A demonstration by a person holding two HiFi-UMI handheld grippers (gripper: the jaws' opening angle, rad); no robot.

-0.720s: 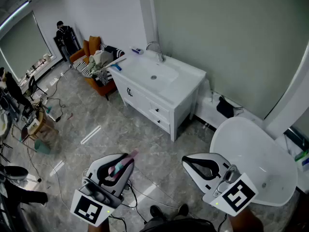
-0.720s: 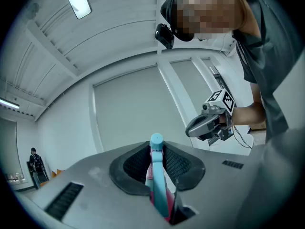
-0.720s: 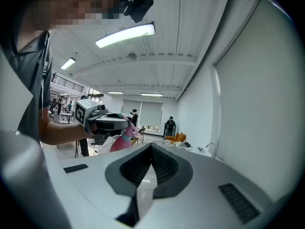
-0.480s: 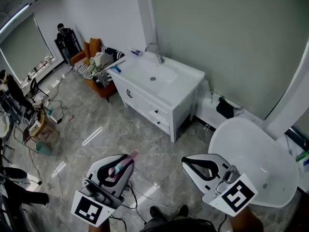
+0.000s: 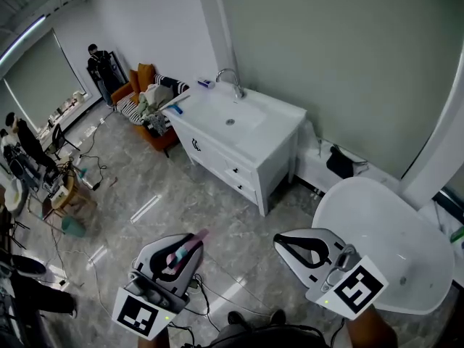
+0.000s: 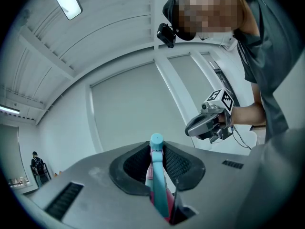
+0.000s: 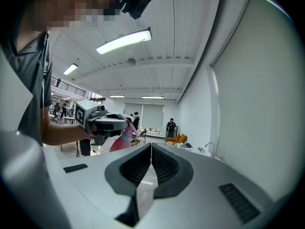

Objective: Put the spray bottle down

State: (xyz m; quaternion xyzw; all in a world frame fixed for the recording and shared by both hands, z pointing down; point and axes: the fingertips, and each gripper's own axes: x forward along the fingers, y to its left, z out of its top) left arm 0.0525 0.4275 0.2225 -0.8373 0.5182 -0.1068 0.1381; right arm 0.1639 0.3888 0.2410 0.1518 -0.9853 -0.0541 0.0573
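My left gripper is shut on a pink and teal spray bottle and holds it level above the floor, at the lower left of the head view. In the left gripper view the bottle's teal and pink head is pinched between the jaws. The right gripper view shows the bottle's pink body hanging under the left gripper. My right gripper is at the lower right, shut with nothing between its pads.
A white vanity with a sink and tap stands ahead against the wall. A white bathtub lies at the right. An orange chair with striped cloth sits at the far left, and people stand further back. Cables cross the marble floor.
The head view has shifted slightly, so the vanity and the room sit a bit differently. Both grippers keep the same places and the bottle stays held.
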